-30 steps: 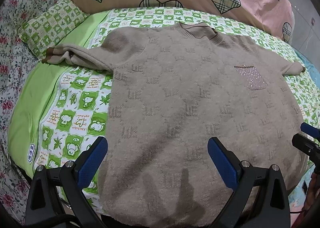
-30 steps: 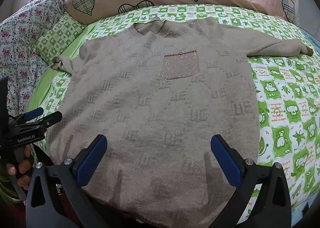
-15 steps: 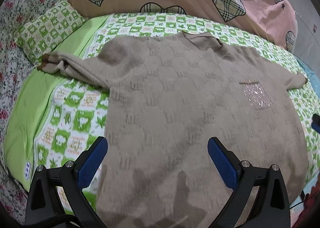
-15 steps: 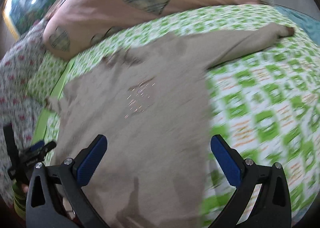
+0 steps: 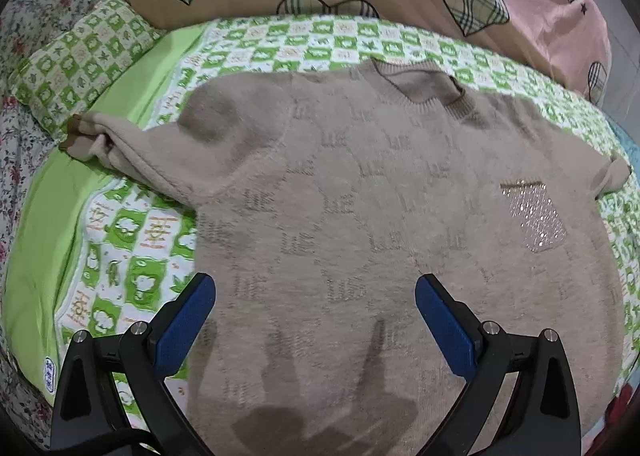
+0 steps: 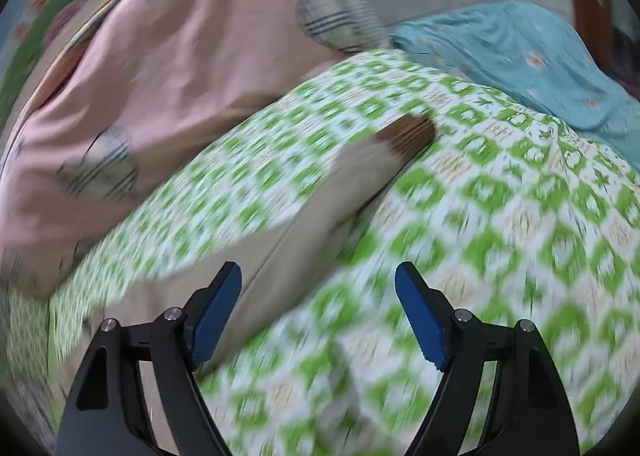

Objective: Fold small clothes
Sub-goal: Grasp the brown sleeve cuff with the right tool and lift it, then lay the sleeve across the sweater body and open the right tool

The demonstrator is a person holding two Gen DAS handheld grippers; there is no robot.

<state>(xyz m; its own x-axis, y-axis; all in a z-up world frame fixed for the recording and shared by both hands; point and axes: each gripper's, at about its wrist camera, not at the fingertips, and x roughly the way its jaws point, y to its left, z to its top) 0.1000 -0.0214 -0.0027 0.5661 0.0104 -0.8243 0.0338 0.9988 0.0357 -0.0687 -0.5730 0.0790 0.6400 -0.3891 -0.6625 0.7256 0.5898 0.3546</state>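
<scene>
- Over bed's near edge, L wrist view: left gripper (image 5: 316,320) spread wide w/ nothing between pads, above beige sweater (image 5: 380,224) lying flat on green checked sheet (image 5: 132,256).
- R wrist view, blurred: right gripper (image 6: 318,304) also released, over sweater's sleeve (image 6: 320,208) near bed's right edge.

Your left view is sharp and evenly lit, soft shadows near; your right view smears with motion blur.
</scene>
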